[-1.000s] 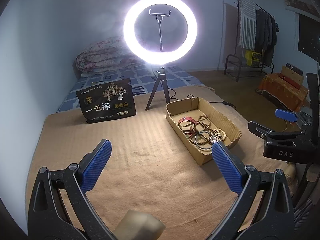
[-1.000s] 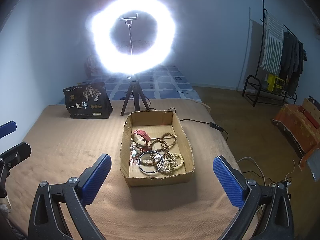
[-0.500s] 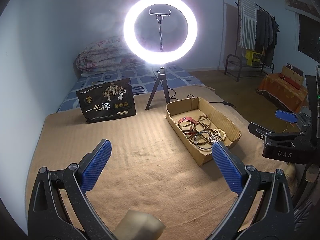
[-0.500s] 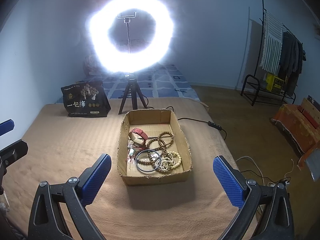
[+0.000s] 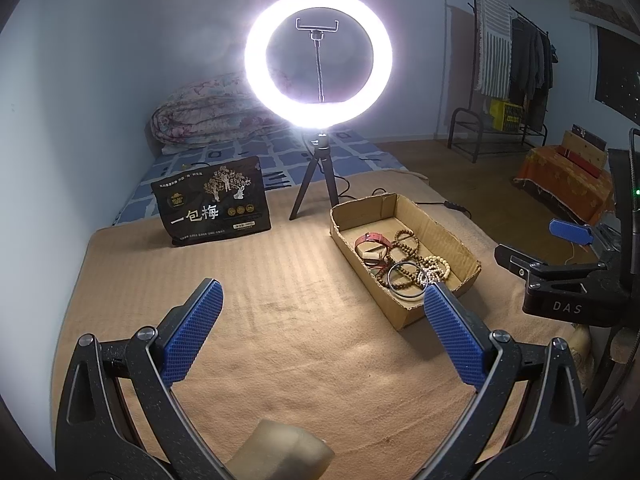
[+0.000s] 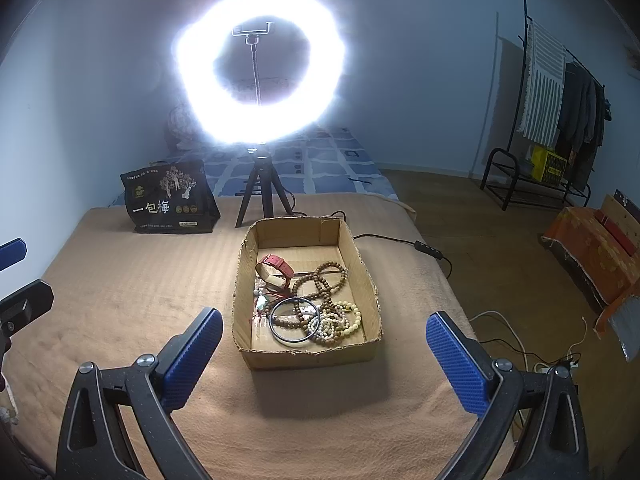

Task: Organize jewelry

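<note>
Wooden bead strands (image 6: 320, 280) lie tangled with a cream bead bracelet (image 6: 340, 322), a dark rigid bangle (image 6: 294, 320) and a red strap watch (image 6: 276, 268) inside an open cardboard box (image 6: 370, 280), a little below the centre of the right wrist frame. The beads will likely prove light and limp, draping and snagging on their neighbours, so one strand lifted at its outer loop may drag others along. The bangle looks stiff and smooth, probably slippery; a pinch across its rim at the near edge seems the safest hold. The watch is best taken by its strap, clear of the face. The box walls are thin card and would shift easily if bumped.

Right gripper (image 6: 320, 346) hovers just in front of the box, fingers spread wide and empty. Left gripper (image 5: 320, 328) hangs over bare tan bedding (image 5: 280, 280), left of the box in its frame, also spread wide and holding nothing. A ring light (image 6: 260, 68) glares at upper centre, with a black snack bag (image 6: 168, 200) to its lower left.
</note>
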Demonstrator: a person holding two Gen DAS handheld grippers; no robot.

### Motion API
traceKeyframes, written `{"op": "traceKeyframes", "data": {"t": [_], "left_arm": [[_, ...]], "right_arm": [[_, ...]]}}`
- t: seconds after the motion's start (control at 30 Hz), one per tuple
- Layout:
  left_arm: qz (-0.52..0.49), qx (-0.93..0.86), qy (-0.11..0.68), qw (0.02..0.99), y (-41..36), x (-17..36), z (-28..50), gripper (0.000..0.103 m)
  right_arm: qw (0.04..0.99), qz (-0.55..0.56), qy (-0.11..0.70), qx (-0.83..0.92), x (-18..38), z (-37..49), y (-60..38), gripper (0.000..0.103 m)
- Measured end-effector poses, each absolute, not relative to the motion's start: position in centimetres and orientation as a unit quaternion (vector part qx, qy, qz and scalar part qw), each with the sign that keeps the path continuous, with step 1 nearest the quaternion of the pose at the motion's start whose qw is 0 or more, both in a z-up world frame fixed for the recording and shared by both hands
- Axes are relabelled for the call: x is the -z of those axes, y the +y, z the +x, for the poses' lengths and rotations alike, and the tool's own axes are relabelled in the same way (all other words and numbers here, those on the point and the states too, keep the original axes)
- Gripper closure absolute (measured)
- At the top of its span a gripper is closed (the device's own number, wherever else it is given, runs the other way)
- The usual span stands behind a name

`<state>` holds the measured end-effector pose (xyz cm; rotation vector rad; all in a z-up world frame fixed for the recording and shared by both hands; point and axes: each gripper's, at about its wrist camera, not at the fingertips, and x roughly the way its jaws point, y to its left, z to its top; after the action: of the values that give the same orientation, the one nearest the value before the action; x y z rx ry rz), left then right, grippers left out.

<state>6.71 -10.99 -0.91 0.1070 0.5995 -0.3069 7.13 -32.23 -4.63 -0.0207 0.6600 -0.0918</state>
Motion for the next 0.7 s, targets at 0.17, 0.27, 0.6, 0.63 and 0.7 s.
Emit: {"op": "traceKeyframes", "data": {"t": [0.17, 0.27, 0.6, 0.63, 0.7], "left_arm": [[0.047, 0.15, 0.299, 0.941, -10.96, 0.83, 6.67, 0.001], [0.045, 0.147, 0.298, 0.942, -10.9, 0.76, 6.61, 0.001], [0.045, 0.143, 0.296, 0.943, -10.81, 0.77, 6.57, 0.001], [0.045, 0.142, 0.296, 0.944, -10.81, 0.77, 6.57, 0.001], [0.046, 0.142, 0.292, 0.945, -10.78, 0.76, 6.48, 0.001]], "right_arm": [[0.945, -0.01, 0.324, 0.045, 4.62, 7.14, -32.21, 0.0], [0.945, -0.01, 0.324, 0.045, 4.61, 7.15, -32.21, 0.0], [0.944, -0.011, 0.328, 0.041, 5.04, 6.96, -32.22, 0.0], [0.944, -0.011, 0.329, 0.041, 5.03, 6.97, -32.2, 0.0], [0.943, -0.011, 0.33, 0.04, 5.09, 7.07, -32.18, 0.0]]}}
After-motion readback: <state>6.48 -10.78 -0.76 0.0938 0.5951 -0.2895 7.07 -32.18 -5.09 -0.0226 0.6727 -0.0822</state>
